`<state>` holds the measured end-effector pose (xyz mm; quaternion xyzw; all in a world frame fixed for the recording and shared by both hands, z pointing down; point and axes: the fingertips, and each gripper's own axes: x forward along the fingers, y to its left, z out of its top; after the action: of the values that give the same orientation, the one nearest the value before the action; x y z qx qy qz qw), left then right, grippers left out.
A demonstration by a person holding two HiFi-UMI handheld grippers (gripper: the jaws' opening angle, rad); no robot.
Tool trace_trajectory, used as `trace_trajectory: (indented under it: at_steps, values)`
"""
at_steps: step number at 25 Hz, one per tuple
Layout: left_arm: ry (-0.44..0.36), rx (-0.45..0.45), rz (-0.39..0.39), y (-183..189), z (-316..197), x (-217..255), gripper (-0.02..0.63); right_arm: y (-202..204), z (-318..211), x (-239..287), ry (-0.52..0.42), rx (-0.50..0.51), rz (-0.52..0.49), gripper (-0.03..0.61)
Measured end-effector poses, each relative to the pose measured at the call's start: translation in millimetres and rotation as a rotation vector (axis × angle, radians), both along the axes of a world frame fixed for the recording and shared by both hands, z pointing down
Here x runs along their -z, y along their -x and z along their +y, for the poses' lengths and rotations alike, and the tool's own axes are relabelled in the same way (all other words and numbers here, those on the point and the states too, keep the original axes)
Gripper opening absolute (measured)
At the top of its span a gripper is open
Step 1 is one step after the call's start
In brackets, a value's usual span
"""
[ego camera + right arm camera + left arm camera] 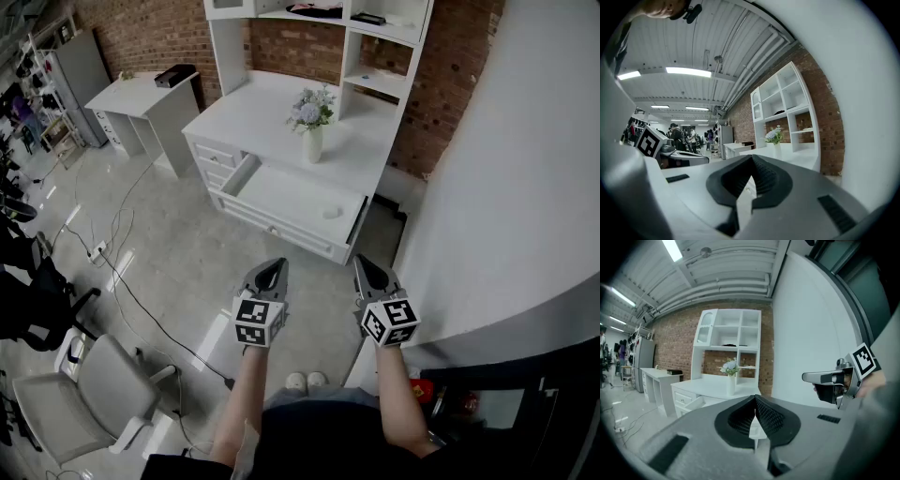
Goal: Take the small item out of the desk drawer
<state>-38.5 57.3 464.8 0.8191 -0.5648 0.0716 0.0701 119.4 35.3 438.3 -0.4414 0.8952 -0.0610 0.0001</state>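
The white desk (272,101) stands ahead against the brick wall, with its wide drawer (281,202) pulled open. A small pale item (332,213) lies inside near the drawer's right end. My left gripper (272,267) and right gripper (364,262) are held side by side above the floor, short of the drawer front. Both are shut and empty. In the left gripper view the left gripper (755,401) has its pads meeting at the tips, and the desk (712,383) lies beyond them. The right gripper (751,161) is likewise shut in its own view.
A vase of flowers (312,122) stands on the desktop behind the drawer. A second white desk (141,94) with a black box (175,75) is at the back left. A grey chair (103,394) and floor cables (122,272) are on the left, and a white partition (506,187) on the right.
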Motion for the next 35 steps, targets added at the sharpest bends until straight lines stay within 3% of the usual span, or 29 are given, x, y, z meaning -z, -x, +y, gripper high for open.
trace_trajectory:
  at_steps: [22,28,35]
  values:
    - [0.024,-0.004,0.019,3.4,-0.8,-8.5,0.009,1.9,-0.6,-9.2,0.044,-0.008,-0.025,-0.002]
    - [0.032,-0.006,0.023,9.2,1.7,-11.1,0.009,1.8,-0.5,-3.3,0.044,0.002,-0.08,0.199]
    - [0.009,-0.026,0.025,19.4,4.4,-6.5,0.009,3.8,5.3,-3.9,0.045,-0.031,-0.086,0.244]
